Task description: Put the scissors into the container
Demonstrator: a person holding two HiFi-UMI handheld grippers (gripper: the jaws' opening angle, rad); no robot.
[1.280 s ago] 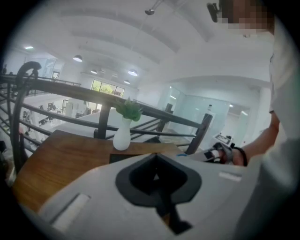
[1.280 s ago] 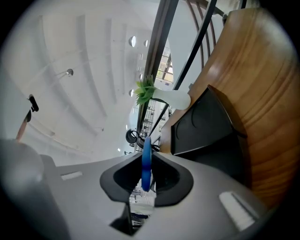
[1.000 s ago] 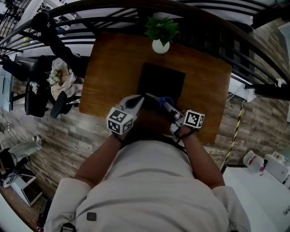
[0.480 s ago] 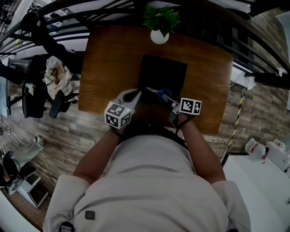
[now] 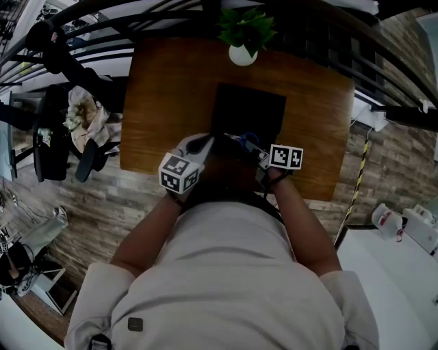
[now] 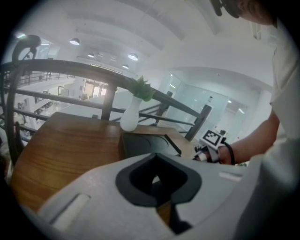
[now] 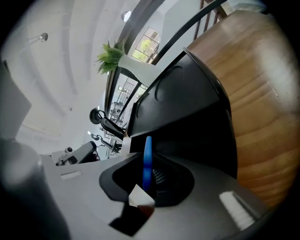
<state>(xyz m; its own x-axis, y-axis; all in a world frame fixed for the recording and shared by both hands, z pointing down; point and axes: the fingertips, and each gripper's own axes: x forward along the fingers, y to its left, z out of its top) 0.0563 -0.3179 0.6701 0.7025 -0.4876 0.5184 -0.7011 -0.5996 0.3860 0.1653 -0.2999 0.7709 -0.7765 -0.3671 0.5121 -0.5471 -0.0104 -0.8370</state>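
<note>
The black container [image 5: 250, 109] stands in the middle of the wooden table [image 5: 171, 96]. My right gripper [image 5: 256, 153] hovers at its near edge, shut on the blue-handled scissors [image 5: 245, 141], whose blades point left over the container's near rim. In the right gripper view the blue handle [image 7: 147, 159] stands upright between the jaws, with the container [image 7: 187, 103] close ahead. My left gripper [image 5: 208, 143] sits just left of the container's near corner, its jaws together with nothing between them. From the left gripper [image 6: 159, 185] I see the container [image 6: 143, 143] a short way ahead.
A small green plant in a white vase [image 5: 243, 41] stands at the table's far edge, behind the container. A dark railing [image 5: 102, 20] curves round the far side. Bags and clothing [image 5: 82, 123] lie on the floor to the left of the table.
The right gripper with the scissors has shifted a little toward the container's near rim. The left gripper has stayed almost in place.
</note>
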